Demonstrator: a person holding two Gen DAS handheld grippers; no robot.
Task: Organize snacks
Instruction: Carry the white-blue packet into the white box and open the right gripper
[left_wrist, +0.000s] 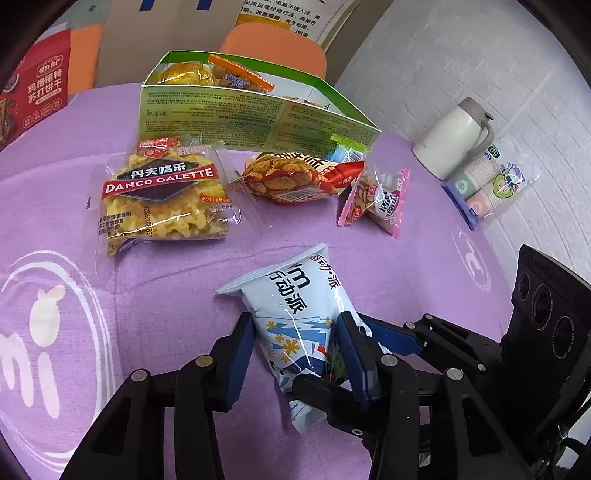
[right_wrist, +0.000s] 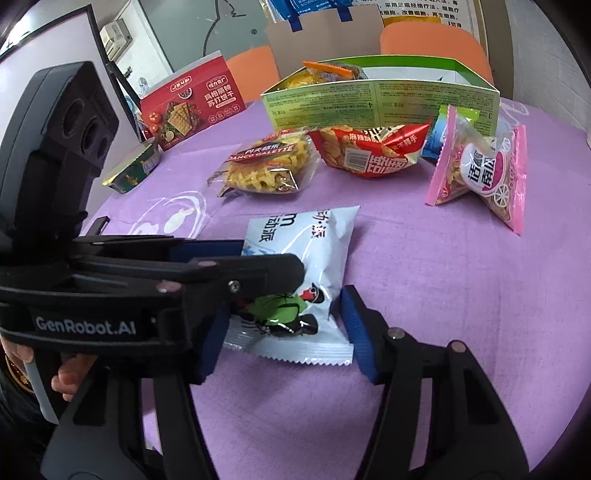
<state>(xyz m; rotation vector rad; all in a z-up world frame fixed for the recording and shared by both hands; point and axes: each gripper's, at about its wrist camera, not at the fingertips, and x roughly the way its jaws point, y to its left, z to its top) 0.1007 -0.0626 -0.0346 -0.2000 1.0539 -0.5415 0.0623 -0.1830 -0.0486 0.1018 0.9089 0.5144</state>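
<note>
From the left wrist camera, the left gripper (left_wrist: 295, 339) has its 2 blue-padded fingers set on either side of a pale blue snack bag (left_wrist: 295, 314) that lies on the purple tablecloth (left_wrist: 166, 280). Both pads touch the bag's sides, and it is pinched between them near its lower half. The right gripper (left_wrist: 369, 369) comes in from the right, crossing low over the bag's near end; whether it is pressing the bag I cannot tell from here. Beyond the bag lie a clear waffle packet (left_wrist: 166, 195), a red cracker bag (left_wrist: 295, 177) and a pink packet (left_wrist: 380, 199), all in a loose row just in front of an open green box (left_wrist: 258, 114). The box already has a yellow snack (left_wrist: 184, 75) and an orange-edged packet (left_wrist: 240, 75) inside. Off to the right stand a white jug (left_wrist: 454, 136) and a sleeve of paper cups (left_wrist: 487, 184); a red carton (left_wrist: 40, 96) sits at far left.

From the right wrist camera, the right gripper (right_wrist: 284, 336) has its fingers spread to either side of the bag's (right_wrist: 306, 258) serrated near end, the right pad beside the corner, the left partly hidden. The left gripper (right_wrist: 236, 266) reaches in from the left, clamped across the bag's middle. Behind are the waffle packet (right_wrist: 266, 166), the cracker bag (right_wrist: 369, 151), the pink packet (right_wrist: 480, 170), the box (right_wrist: 380, 103), the red carton (right_wrist: 192, 103) and a small green tin (right_wrist: 133, 170).
</note>
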